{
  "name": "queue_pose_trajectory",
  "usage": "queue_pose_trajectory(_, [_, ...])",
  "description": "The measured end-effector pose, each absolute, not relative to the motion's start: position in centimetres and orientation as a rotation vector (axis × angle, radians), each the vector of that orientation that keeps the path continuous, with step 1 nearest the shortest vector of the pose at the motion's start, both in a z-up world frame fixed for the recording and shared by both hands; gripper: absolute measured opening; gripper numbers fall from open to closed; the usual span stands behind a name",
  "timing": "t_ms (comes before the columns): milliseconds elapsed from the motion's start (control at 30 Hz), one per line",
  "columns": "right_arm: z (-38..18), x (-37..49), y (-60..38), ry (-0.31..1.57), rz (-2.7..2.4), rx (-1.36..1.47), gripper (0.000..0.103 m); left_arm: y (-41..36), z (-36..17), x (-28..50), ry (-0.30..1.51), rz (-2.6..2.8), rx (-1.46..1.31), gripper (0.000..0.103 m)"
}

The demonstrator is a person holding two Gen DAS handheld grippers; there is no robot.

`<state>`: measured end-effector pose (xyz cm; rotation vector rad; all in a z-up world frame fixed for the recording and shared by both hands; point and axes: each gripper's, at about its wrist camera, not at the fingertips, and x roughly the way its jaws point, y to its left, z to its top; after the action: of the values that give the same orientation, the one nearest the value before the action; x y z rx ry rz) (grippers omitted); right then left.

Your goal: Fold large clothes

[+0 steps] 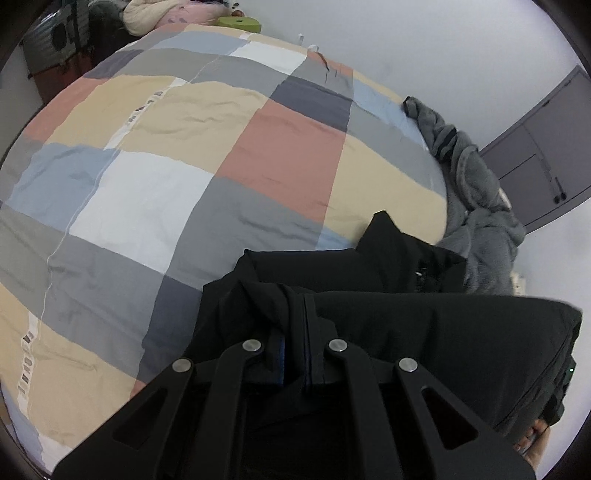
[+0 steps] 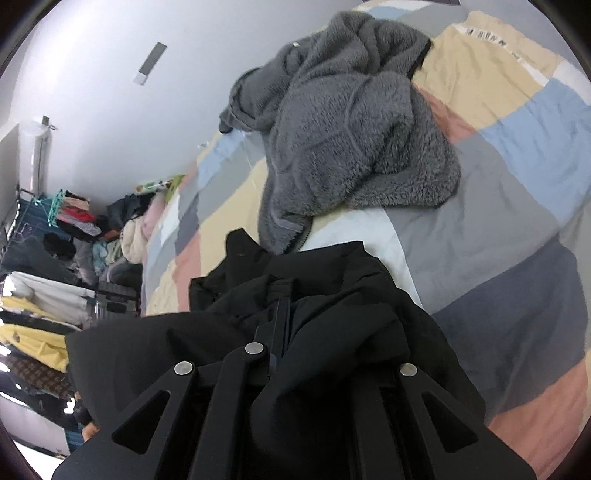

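Note:
A black jacket (image 1: pixel 424 332) hangs bunched in front of both cameras, over the near edge of a bed with a checked cover (image 1: pixel 166 166). My left gripper (image 1: pixel 295 325) is shut on a fold of the black jacket beside its zip, and the cloth hides the fingertips. In the right wrist view the same black jacket (image 2: pixel 332 302) drapes over my right gripper (image 2: pixel 282 302), which is shut on its cloth. One right finger shows as a thin black bar; the other is buried in fabric. A grey fleece garment (image 2: pixel 351 129) lies crumpled on the bed beyond the jacket.
The grey fleece (image 1: pixel 476 184) sits at the bed's right edge near a grey door (image 1: pixel 546 147). A crowded clothes rack (image 2: pixel 48 277) stands left of the bed. A pile of clothing (image 1: pixel 159 14) lies at the bed's far end. A bare foot (image 1: pixel 535 439) shows low right.

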<state>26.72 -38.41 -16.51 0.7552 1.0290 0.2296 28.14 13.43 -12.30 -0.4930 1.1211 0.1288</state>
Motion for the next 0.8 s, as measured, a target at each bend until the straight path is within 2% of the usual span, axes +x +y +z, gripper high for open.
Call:
queue_pose_trajectory(167, [-17.7,27.1,-38.5,1.049,0.279,0.756,0.003,13.3,-12.7,28.2,1.128,0.133,-0.481,0.006])
queue_pose_trajectory(567, [-15.6,23.1,-40.8,1.084,0.428,0.839,0.008,13.6,-11.1,25.1,1.112,0.093,-0.474,0.01])
queue_pose_trajectory(667, [-14.9,22.0,-41.1,1.087,0.457,0.828,0.01,13.9,-10.5,24.2,1.104,0.069,-0.508,0.02])
queue_pose_trajectory(733, [-14.4,21.2,-41.5,1.095,0.481,0.849,0.012,14.3,-10.1,23.5,1.103,0.03,-0.545,0.033])
queue_pose_trajectory(800, [-13.6,20.4,-42.1,1.084,0.506,0.866,0.014,14.9,-9.8,23.0,1.109,-0.004,-0.596,0.038])
